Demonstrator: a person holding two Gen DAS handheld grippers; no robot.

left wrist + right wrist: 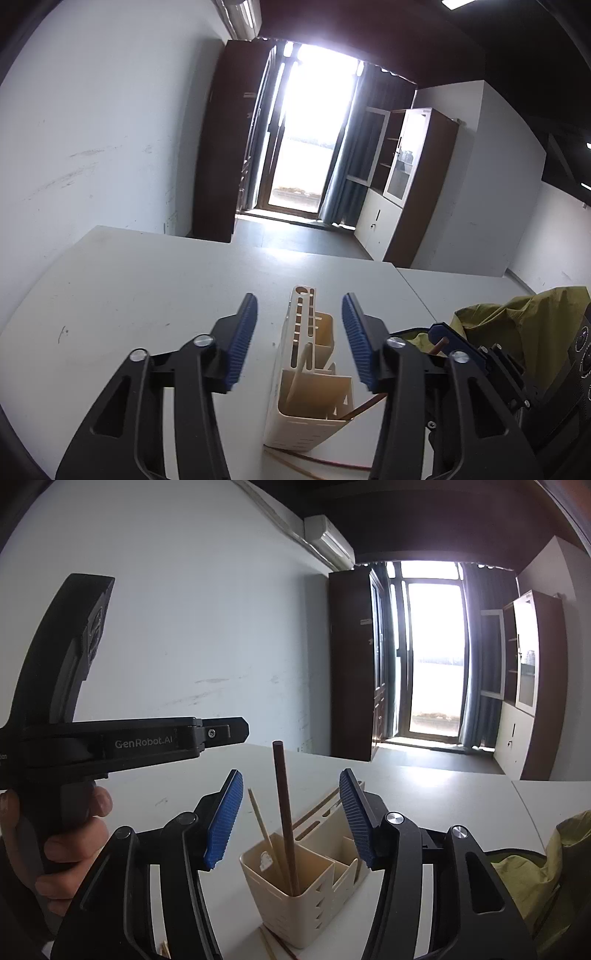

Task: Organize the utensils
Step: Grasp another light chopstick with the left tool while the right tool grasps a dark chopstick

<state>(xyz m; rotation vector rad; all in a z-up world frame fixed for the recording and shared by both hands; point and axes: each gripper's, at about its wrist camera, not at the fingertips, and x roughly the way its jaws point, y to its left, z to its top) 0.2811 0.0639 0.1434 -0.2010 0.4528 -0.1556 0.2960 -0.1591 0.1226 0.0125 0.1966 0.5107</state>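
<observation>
Two chopsticks, one dark [283,812] and one pale [260,821], stood in the beige holder [295,904] on the table [424,794]. Both grippers, left [300,341] and right [291,818], hovered over it, jaws apart, gripping nothing.

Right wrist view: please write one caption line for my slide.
Open right tool above a cream utensil holder with a dark chopstick and pale chopstick standing inside.

Office room, white tables [147,280], glass-door cabinets [406,166] (brown-sided), wall air conditioner [330,541]
</observation>
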